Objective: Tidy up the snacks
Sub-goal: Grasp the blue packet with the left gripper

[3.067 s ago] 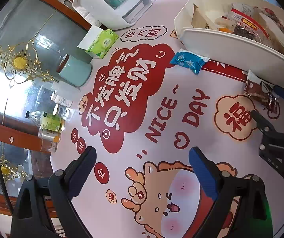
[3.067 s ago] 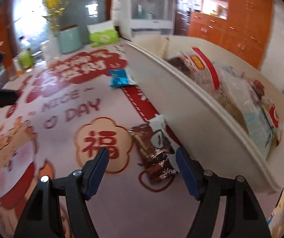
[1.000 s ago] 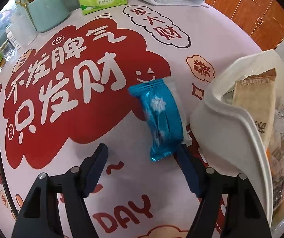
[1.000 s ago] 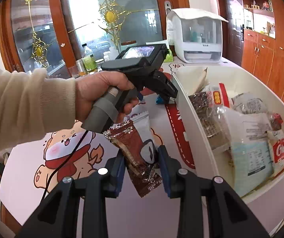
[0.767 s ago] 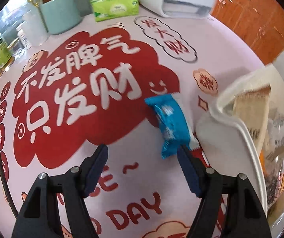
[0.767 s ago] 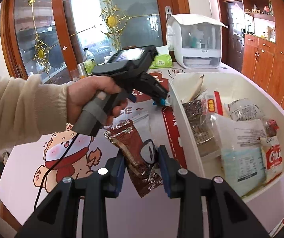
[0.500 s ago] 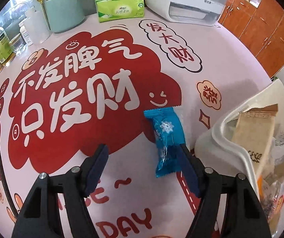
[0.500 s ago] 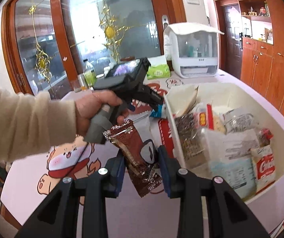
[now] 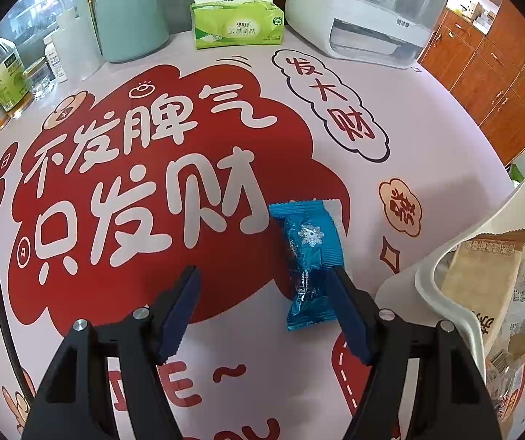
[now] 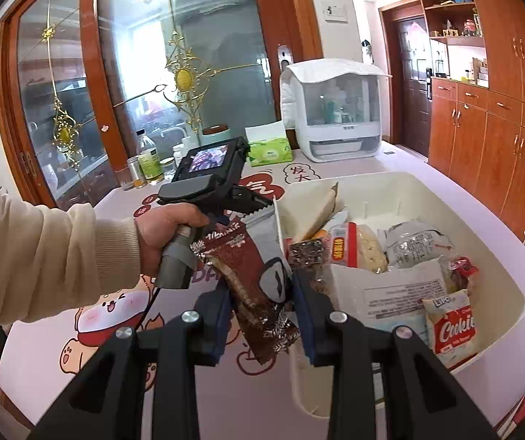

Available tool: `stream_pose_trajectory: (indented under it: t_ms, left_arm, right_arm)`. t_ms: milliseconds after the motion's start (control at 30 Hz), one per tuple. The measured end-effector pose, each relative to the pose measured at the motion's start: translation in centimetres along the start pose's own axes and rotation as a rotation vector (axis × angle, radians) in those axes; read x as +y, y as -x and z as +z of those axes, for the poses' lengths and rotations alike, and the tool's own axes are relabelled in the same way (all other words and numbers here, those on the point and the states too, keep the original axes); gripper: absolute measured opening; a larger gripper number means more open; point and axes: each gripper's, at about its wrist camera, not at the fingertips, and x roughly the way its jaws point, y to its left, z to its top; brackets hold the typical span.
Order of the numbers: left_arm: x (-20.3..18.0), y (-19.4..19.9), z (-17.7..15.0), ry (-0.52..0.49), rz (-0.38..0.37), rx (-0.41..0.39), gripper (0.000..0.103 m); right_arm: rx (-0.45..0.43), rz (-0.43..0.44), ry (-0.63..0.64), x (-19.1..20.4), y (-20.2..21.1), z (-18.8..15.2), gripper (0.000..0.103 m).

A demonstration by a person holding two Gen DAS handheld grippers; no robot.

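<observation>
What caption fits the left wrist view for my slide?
Left hand-held gripper closing, not yet gripping, over a blue snack packet lying on the printed tablecloth beside the white bin.

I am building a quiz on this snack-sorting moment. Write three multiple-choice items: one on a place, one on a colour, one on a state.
1. Where does the blue snack packet lie?
A. on the tablecloth beside the white bin
B. inside the bin
C. on the tissue pack

2. What colour is the tissue pack?
A. red
B. green
C. black

3. What is the right gripper doing?
A. standing open and empty
B. gripping a bottle
C. gripping a brown snack packet

Answers: A, the packet rests on the tablecloth left of the white bin; B, its wrapper is green; C, the brown snack packet sits clamped between the pads.
</observation>
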Motion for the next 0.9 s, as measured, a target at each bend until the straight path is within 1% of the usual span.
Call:
stream_pose_trajectory:
  t_ms: [67,167,233,333,667,800,833,867,900]
  left_arm:
    - [0.2,0.0,0.2,0.018,-0.016,-0.002,0.058]
    - [0.3,0.0,0.5,0.03,-0.021,-0.005,0.049]
    - [0.3,0.1,0.6,0.022,-0.008,-0.01,0.046]
    - [0.9,0.3,0.6,0.02,0.022,-0.018,0.045]
    - [5.1,1.4,0.4,0.056,0.106,-0.01,0.045]
    - [6.0,2.2,0.4,0.093,0.085,-0.009,0.045]
    - [6.1,2.5,0.5,0.102,0.073,-0.015,0.047]
    - [6.0,2.6,0.6,0.106,0.066,-0.017,0.054]
    - [5.9,2.7,0.7,0.111,0.053,-0.02,0.058]
  right_arm:
    - [0.009,-0.006,-0.006,-0.3,-0.2,0.0,0.032]
    - [0.019,-0.014,-0.019,-0.7,-0.5,0.1,0.032]
    - [0.024,-0.019,-0.027,-0.9,-0.6,0.1,0.032]
    - [0.035,-0.022,-0.036,-1.3,-0.9,0.2,0.032]
    - [0.045,-0.024,-0.044,-1.9,-1.1,0.2,0.032]
    - [0.045,-0.022,-0.044,-1.9,-1.1,0.2,0.032]
    - [0.045,-0.021,-0.043,-1.9,-1.0,0.2,0.032]
    - [0.046,-0.021,-0.041,-1.8,-1.0,0.2,0.032]
    - [0.046,-0.021,-0.039,-1.8,-1.0,0.2,0.032]
